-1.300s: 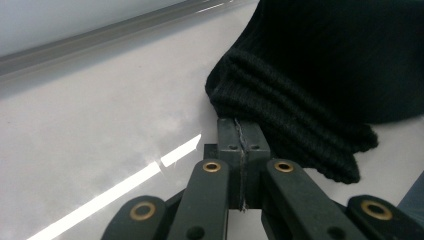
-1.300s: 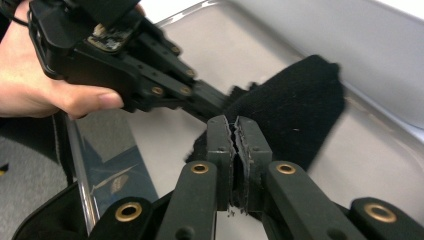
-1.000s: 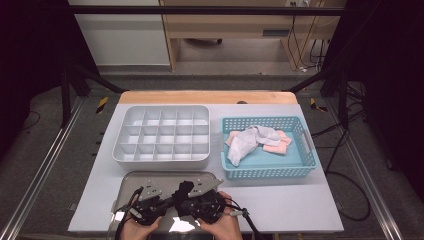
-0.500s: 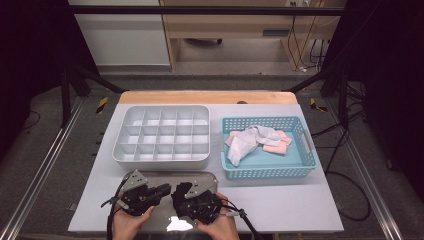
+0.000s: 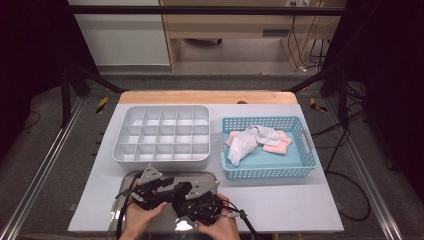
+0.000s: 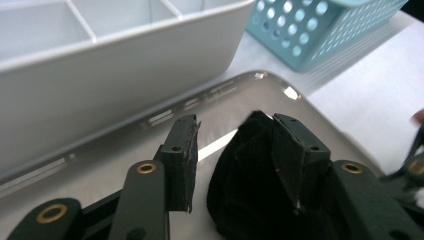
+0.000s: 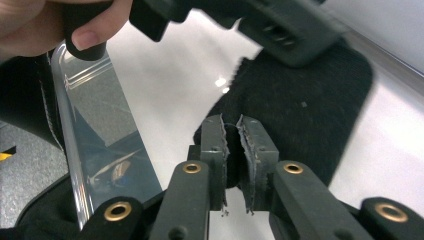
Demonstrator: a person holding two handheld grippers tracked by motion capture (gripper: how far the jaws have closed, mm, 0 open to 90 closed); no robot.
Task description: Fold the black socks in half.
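— Jaws first: how do they stand?
— Right gripper (image 7: 232, 132) pinches the black sock's (image 7: 310, 100) edge; left gripper (image 6: 235, 150) gapes, one jaw against the cloth, likely to spread it.
— Where's it lying?
— On the steel tray (image 5: 210, 176), near edge. Beyond, divided white box (image 5: 162, 134) is bare; blue basket (image 5: 267, 167) at right holds pale socks (image 5: 252, 140)

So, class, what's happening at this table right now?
A person holds a gripper in each hand over a shiny metal tray at the near edge of the table. The right gripper has its jaws pinched on the edge of a black cloth lying in the tray. The left gripper is open, with one jaw against the same cloth. Farther back, a white divided box sits beside a blue basket holding pale cloths.
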